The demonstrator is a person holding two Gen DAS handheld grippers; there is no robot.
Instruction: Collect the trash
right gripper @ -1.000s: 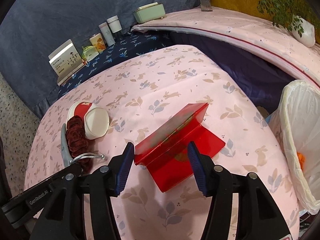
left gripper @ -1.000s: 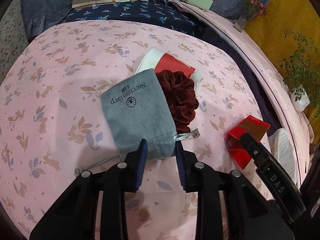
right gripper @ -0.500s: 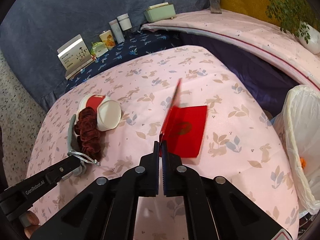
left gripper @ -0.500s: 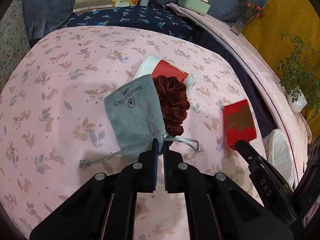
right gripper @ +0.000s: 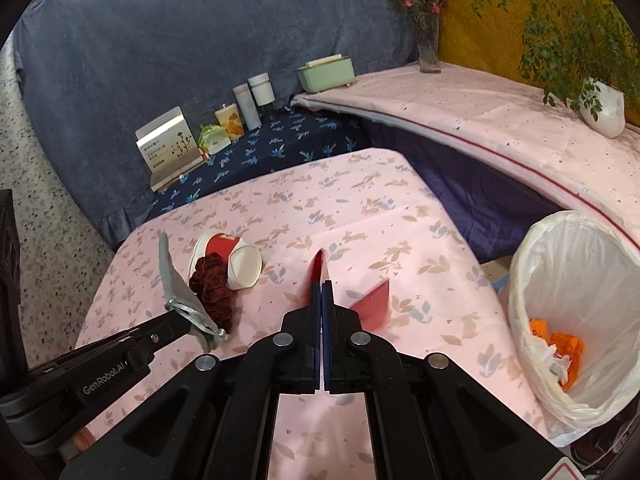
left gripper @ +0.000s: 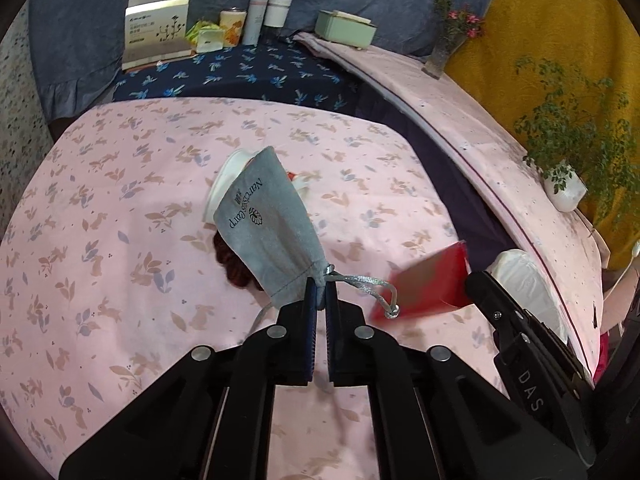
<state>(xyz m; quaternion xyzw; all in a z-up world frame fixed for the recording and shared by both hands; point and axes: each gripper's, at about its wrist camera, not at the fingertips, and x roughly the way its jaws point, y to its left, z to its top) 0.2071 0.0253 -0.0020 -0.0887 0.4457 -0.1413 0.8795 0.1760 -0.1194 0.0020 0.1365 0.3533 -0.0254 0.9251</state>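
Right gripper (right gripper: 322, 280) jaws clamp the red card (right gripper: 374, 306); the lined bin (right gripper: 576, 248) lies to their right, nearer this hand. Left gripper (left gripper: 320, 292) jaws pinch the grey pouch (left gripper: 268, 224), its long axis running forward from them.

Both tools, earlier open, now clamped and lifted: left tool (left gripper: 320, 294) on grey pouch (left gripper: 269, 224), right tool (right gripper: 321, 292) on red card (right gripper: 318, 266).

A table under a pink rabbit-print cloth (right gripper: 360, 208) carries a paper cup (right gripper: 236, 260) lying on its side, with a dark red scrunchie (right gripper: 212, 288) touching it, both near the left edge
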